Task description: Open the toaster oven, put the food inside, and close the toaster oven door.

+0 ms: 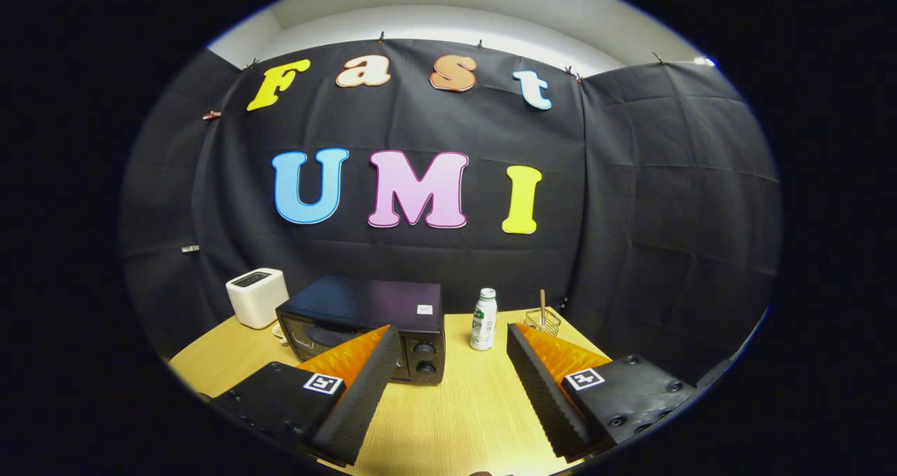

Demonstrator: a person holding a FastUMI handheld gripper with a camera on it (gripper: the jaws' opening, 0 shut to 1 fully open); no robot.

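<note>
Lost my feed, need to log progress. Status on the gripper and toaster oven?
Gripper open, holding nothing, above the table. Toaster oven ahead, door shut, not yet touched. Bottle stands beside it, off the approach.

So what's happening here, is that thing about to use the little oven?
A person is holding a two-finger gripper above a wooden table, fingers spread open with nothing between them. Just ahead of them sits the black toaster oven, its door shut, so nothing has started yet. A white toaster stands behind the oven, and a white bottle and a small wire basket stand beside it.
</note>
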